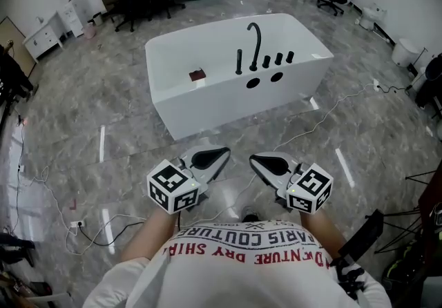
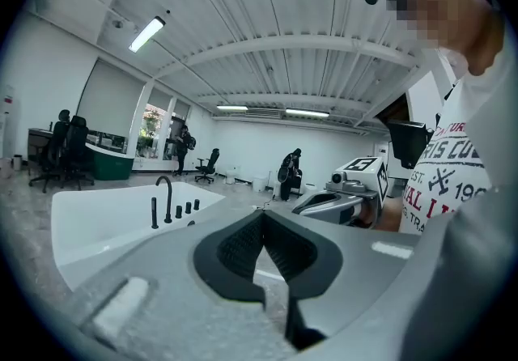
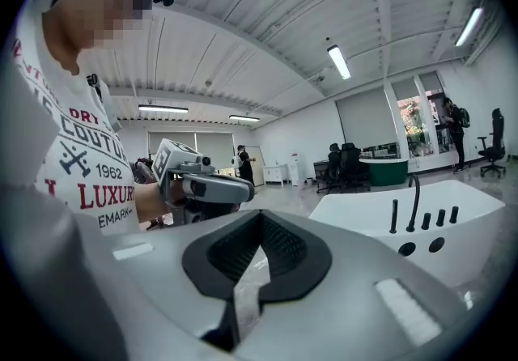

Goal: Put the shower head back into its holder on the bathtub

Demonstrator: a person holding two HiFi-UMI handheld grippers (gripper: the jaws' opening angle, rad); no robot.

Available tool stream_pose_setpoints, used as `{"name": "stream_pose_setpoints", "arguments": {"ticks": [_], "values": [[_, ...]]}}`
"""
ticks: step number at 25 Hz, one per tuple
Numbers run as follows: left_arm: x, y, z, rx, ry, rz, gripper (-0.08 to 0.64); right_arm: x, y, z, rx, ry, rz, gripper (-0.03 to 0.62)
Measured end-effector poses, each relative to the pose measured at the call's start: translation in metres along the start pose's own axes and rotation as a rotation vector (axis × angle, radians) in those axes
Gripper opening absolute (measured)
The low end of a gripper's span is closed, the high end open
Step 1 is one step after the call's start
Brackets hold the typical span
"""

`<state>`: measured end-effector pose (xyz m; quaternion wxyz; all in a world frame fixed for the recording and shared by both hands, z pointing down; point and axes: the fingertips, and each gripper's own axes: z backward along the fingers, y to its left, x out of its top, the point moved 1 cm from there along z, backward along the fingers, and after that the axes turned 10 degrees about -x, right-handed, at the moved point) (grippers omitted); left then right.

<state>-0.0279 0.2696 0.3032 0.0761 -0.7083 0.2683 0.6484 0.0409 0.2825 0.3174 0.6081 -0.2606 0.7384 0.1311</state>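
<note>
On white bathtub (image 1: 207, 103) rim, slim black shower head (image 1: 239, 61) upright; left claw (image 1: 222, 154), right claw (image 1: 254, 159) clenched empty.

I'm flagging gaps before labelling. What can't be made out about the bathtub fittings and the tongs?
Head view: black fittings on the bathtub rim, too small to tell shower head from holder.
Head view: dark red item in the tub, too small to identify.
Gripper views: tub floor, hidden by its near wall.
Head view: hands behind left tongs and right tongs, covered by marker cubes.
</note>
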Motion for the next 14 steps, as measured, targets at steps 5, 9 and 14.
{"name": "stream_pose_setpoints", "arguments": {"ticks": [5,9,14], "values": [[-0.002,-0.004,0.002,0.002,-0.004,0.018,0.003,0.002,-0.001,0.007,-0.015,-0.019,-0.029,0.003],[-0.006,-0.008,0.003,0.005,0.001,0.019,0.003,-0.001,0.002,0.011,-0.025,-0.020,-0.033,0.003],[-0.007,-0.015,0.010,-0.002,-0.010,0.020,0.003,-0.003,0.011,0.013,-0.028,-0.022,-0.028,0.003]]}}
